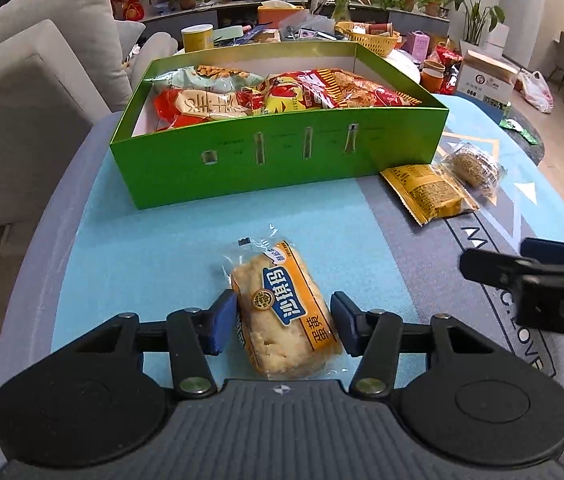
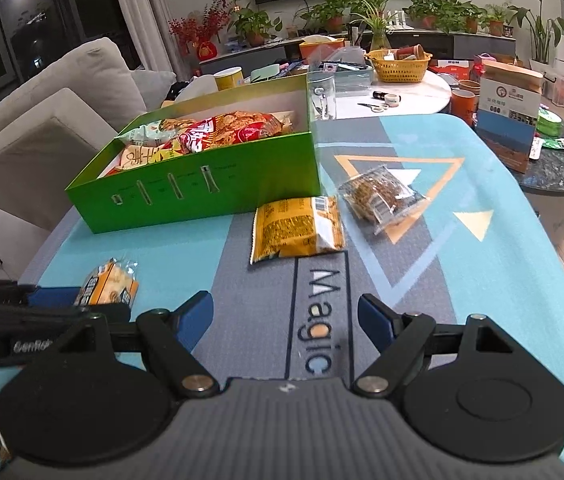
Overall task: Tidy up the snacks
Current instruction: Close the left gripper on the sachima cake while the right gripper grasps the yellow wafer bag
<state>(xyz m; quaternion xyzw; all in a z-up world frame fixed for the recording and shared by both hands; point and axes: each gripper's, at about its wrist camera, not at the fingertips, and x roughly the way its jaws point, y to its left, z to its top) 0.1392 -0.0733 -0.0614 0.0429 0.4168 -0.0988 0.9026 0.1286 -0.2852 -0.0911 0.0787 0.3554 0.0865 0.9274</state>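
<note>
Pastry pack (image 1: 286, 312) lies on the counter (image 1: 153, 248) in front of the green box (image 1: 282, 160), between the left gripper (image 1: 284, 320) pads, left pad touching, right pad just beside. Right gripper (image 2: 286, 316) partly open, holding nothing, over the mat. Yellow packet (image 2: 298, 230) and clear-wrapped cake (image 2: 382, 196) beside the box.
</note>
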